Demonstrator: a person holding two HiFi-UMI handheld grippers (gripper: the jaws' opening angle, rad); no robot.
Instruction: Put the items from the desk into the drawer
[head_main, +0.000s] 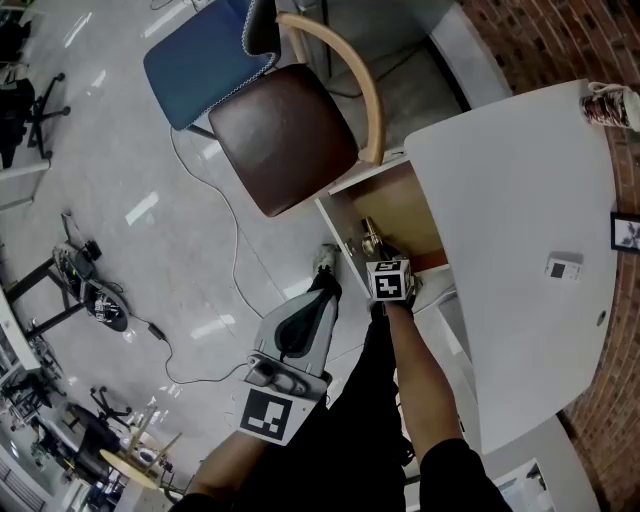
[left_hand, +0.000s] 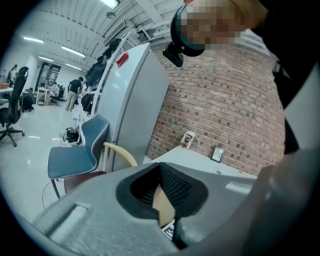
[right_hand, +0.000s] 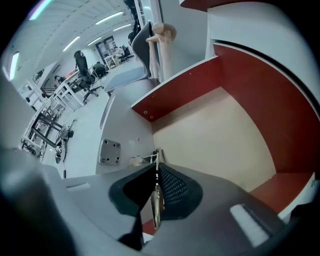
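The desk's drawer (head_main: 405, 210) stands open, its pale wooden bottom bare. My right gripper (head_main: 375, 250) points steeply down into the drawer and is shut on a small, thin brass-coloured metal item (head_main: 371, 238). In the right gripper view the thin item (right_hand: 156, 200) sits edge-on between the pads of the right gripper (right_hand: 156, 172), above the beige bottom of the drawer (right_hand: 215, 135). My left gripper (head_main: 325, 268) hangs left of the drawer front with its jaws together and nothing in them. In its own view the left gripper (left_hand: 161, 172) faces the chair and the desk.
The white desk (head_main: 520, 200) carries a small white item (head_main: 562, 268), a dark picture frame (head_main: 625, 232) and a patterned cup (head_main: 610, 103). A brown-seated chair (head_main: 285, 135) stands close to the drawer's far side. Cables lie on the floor at the left.
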